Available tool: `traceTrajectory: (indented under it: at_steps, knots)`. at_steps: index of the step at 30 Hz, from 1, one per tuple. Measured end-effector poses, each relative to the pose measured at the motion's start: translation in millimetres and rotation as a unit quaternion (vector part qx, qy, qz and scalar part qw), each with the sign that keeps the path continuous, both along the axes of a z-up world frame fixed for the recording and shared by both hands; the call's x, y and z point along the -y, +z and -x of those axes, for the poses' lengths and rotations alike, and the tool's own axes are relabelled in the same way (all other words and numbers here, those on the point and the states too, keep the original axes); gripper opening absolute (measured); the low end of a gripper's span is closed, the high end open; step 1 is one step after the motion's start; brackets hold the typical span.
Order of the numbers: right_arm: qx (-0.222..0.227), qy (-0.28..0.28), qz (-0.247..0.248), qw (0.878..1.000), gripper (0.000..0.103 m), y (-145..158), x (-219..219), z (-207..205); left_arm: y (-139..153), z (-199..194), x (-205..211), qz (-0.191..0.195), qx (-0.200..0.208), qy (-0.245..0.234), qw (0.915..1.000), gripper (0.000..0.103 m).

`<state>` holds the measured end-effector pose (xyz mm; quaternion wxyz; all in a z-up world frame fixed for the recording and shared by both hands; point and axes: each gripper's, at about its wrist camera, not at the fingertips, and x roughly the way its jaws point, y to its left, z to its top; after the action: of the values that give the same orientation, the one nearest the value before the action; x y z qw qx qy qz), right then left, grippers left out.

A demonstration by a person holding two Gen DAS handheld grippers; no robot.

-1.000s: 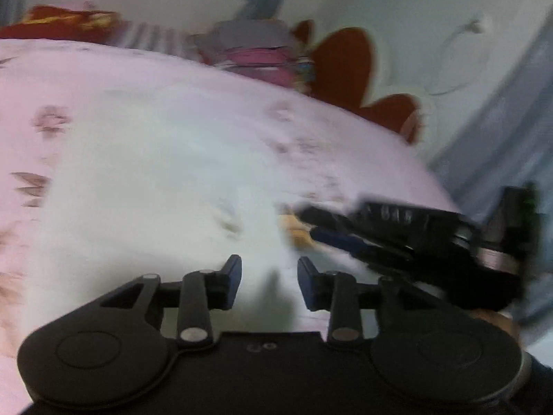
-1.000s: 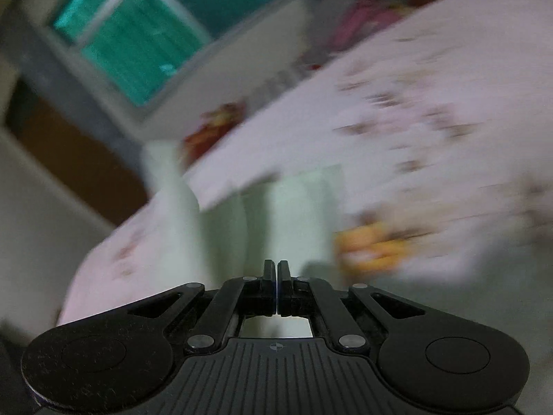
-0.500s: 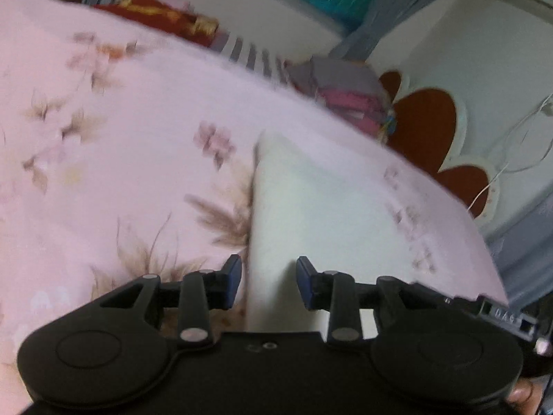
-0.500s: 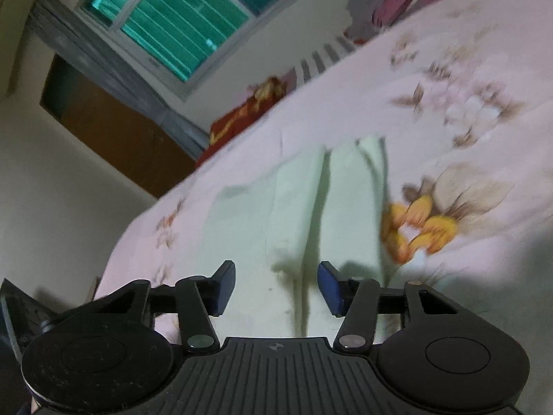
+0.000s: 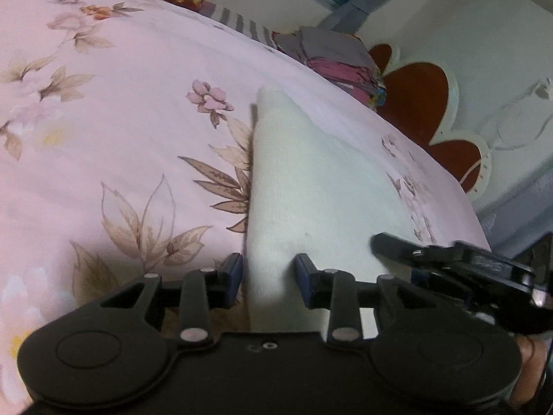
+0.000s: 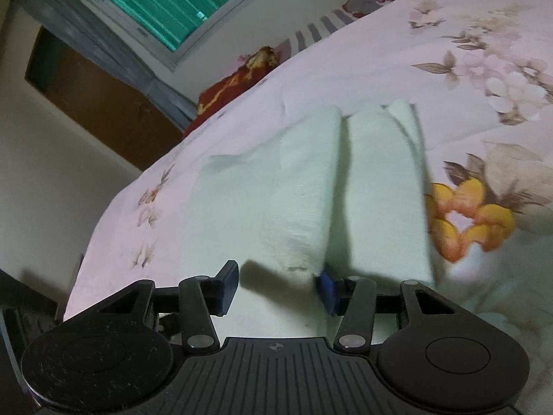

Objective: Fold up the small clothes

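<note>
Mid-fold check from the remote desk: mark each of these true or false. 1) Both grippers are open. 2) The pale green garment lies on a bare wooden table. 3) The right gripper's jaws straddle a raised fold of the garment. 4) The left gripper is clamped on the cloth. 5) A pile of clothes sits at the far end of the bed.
1) True: the left gripper and right gripper both show a gap between their blue pads.
2) False: the pale green garment lies on a pink floral bedsheet.
3) True.
4) False: its jaws stand apart at the garment's near edge.
5) True: a grey and pink pile of clothes lies there.
</note>
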<state>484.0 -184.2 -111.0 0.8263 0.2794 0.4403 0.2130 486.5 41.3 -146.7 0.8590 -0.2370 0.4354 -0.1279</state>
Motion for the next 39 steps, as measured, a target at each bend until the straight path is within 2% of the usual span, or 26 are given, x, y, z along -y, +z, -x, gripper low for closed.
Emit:
traceTrajectory:
  at_steps: [1, 2, 3, 4, 7, 10, 13, 16, 17, 22, 25, 27, 29, 30, 32, 33, 34, 36, 37, 38, 39]
  knots:
    - [0.001, 0.007, 0.009, 1.0, 0.029, 1, -4, -1, 6, 0, -2, -0.006, 0.017, -0.002, 0.9998, 0.033]
    - [0.0, 0.011, 0.027, 1.0, 0.027, 1, -9, -3, 13, 0, -5, -0.008, 0.042, -0.003, 0.9991, 0.036]
    - [0.002, 0.012, 0.033, 0.999, 0.02, -1, -11, -3, 17, -2, -9, -0.003, 0.063, -0.006, 0.998, 0.036]
    - [0.005, 0.013, 0.035, 0.999, 0.016, 0, -12, -3, 21, -7, -11, -0.002, 0.071, -0.011, 0.9974, 0.036]
    - [0.023, 0.016, 0.065, 0.997, 0.014, 8, -23, 1, 32, -21, 1, -0.023, 0.087, -0.055, 0.9944, 0.035]
    - [0.041, 0.009, 0.068, 0.997, 0.013, 24, -23, 9, 43, -27, 24, -0.031, 0.104, -0.115, 0.9874, 0.035]
    - [0.056, -0.012, 0.081, 0.995, 0.013, 41, 2, 25, 37, -29, 58, -0.065, 0.09, -0.174, 0.9785, 0.034]
    - [0.012, -0.03, 0.105, 0.994, 0.014, 18, 23, 21, 32, -25, 79, -0.079, 0.093, -0.201, 0.9721, 0.034]
    - [0.002, -0.04, 0.095, 0.995, 0.013, 12, 29, 21, 32, -23, 82, -0.087, 0.096, -0.204, 0.9703, 0.034]
    - [0.013, -0.031, 0.089, 0.995, 0.014, 12, 32, 27, 30, -25, 71, -0.061, 0.087, -0.2, 0.9739, 0.034]
    - [0.013, -0.025, 0.081, 0.996, 0.014, 8, 34, 26, 43, -36, 67, -0.064, 0.119, -0.178, 0.9748, 0.034]
    - [0.014, -0.015, 0.081, 0.997, 0.014, 8, 34, 24, 51, -51, 64, -0.059, 0.123, -0.162, 0.9774, 0.034]
    - [0.011, -0.02, 0.088, 0.996, 0.035, 15, 43, 25, 57, -61, 60, -0.055, 0.131, -0.152, 0.9781, 0.034]
    - [0.014, -0.04, 0.109, 0.993, 0.054, 21, 48, 27, 59, -65, 60, -0.059, 0.133, -0.15, 0.9779, 0.034]
    - [0.054, -0.067, 0.14, 0.986, 0.054, 35, 59, 33, 60, -73, 59, -0.058, 0.134, -0.145, 0.9785, 0.034]
    - [0.062, -0.076, 0.14, 0.985, 0.049, 41, 63, 30, 58, -79, 61, -0.059, 0.133, -0.143, 0.979, 0.034]
    - [0.072, -0.084, 0.135, 0.985, 0.03, 46, 66, 25, 56, -85, 63, -0.063, 0.128, -0.142, 0.9796, 0.034]
    - [0.08, -0.068, 0.141, 0.985, 0.019, 49, 57, 4, 45, -98, 69, -0.071, 0.113, -0.141, 0.981, 0.034]
    - [0.082, -0.054, 0.15, 0.984, 0.019, 48, 47, -9, 37, -104, 70, -0.079, 0.106, -0.139, 0.9814, 0.034]
    - [0.083, -0.037, 0.16, 0.983, 0.019, 42, 36, -23, 25, -110, 71, -0.095, 0.088, -0.14, 0.9816, 0.027]
    - [0.077, -0.025, 0.168, 0.982, 0.019, 33, 29, -33, 12, -112, 70, -0.089, 0.082, -0.138, 0.983, 0.027]
